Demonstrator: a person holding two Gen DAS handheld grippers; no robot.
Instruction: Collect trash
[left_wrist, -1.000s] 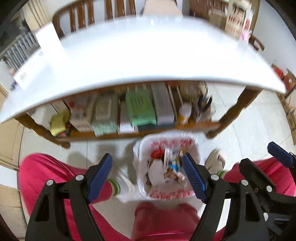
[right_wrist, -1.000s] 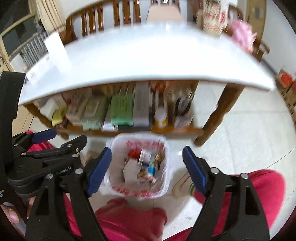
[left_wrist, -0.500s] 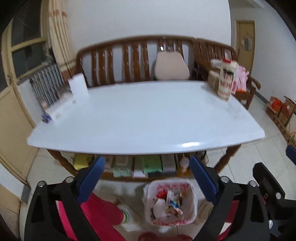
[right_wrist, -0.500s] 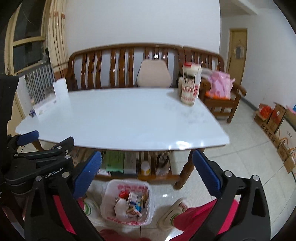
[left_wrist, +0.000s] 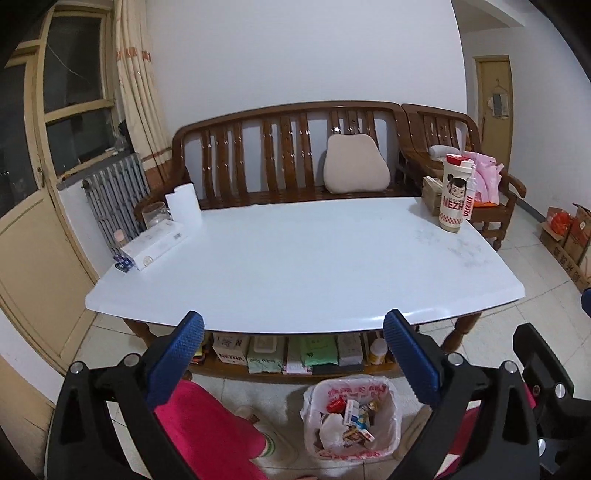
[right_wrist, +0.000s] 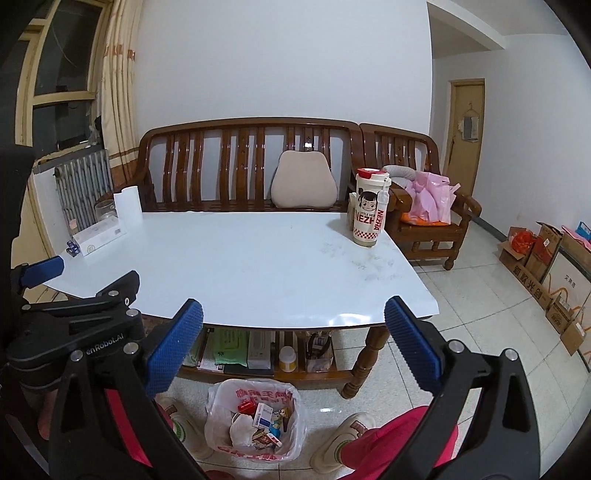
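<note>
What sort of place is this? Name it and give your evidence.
Most likely a home living room: a wooden bench sofa with a cushion behind a white coffee table, a radiator by the curtained window, and a lined trash bin on the tiled floor.

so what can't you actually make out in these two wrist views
- Bottom of the white plastic-lined trash bin: left wrist view, buried under boxes and wrappers.
- Items on the wooden lower shelf: right wrist view, the white tabletop cuts off their tops, labels too small.
- Small blue object beside the flat white box: left wrist view, too small to identify.
- Cardboard boxes: right wrist view, cropped by the lens edge.
</note>
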